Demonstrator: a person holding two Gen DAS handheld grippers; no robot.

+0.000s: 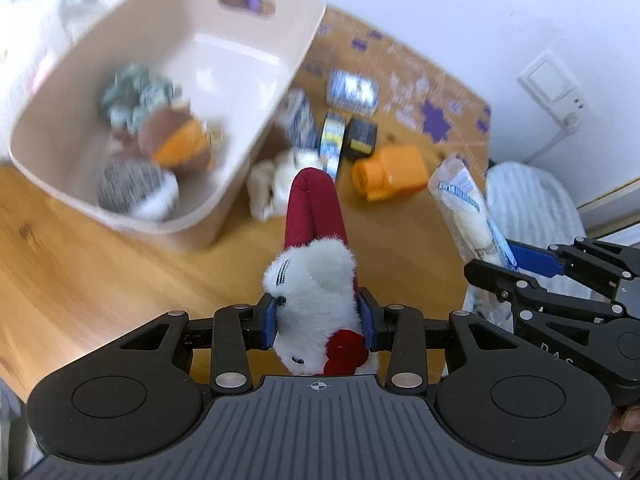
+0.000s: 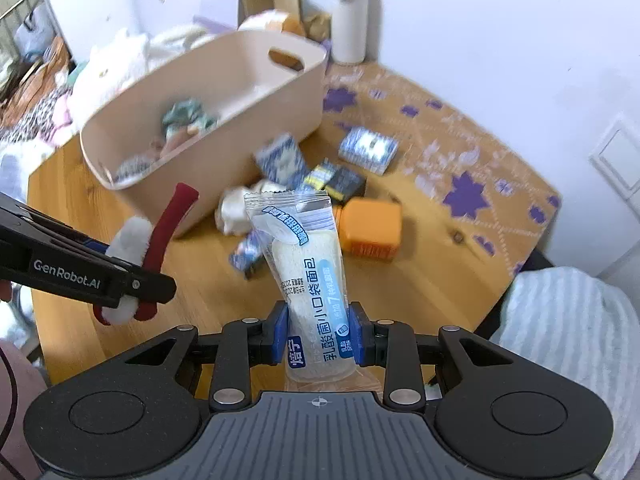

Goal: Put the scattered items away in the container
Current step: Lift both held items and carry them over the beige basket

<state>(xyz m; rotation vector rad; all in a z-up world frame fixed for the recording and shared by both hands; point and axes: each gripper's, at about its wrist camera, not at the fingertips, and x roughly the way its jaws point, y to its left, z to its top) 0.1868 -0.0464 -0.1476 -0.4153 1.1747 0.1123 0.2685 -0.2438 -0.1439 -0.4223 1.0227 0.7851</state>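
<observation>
A cream bin point(image 1: 256, 92) stands on the wooden table and holds several small items; it also shows in the right wrist view point(image 2: 240, 120). My left gripper point(image 1: 320, 320) is shut on a white and red plush toy point(image 1: 312, 280), held above the table in front of the bin; the toy also shows in the right wrist view point(image 2: 152, 240). My right gripper point(image 2: 320, 332) is shut on a clear bread packet point(image 2: 304, 264), also seen at the right of the left wrist view point(image 1: 468, 208). An orange box point(image 2: 372, 224), small blue packets point(image 2: 368, 148) and a white cloth point(image 2: 236, 208) lie beside the bin.
A purple-patterned mat point(image 2: 460, 184) covers the table's far right part. A white bottle point(image 2: 352, 16) stands behind the bin. Plush toys point(image 2: 112, 68) pile at the far left. A striped cushion point(image 2: 568, 344) sits past the table's right edge.
</observation>
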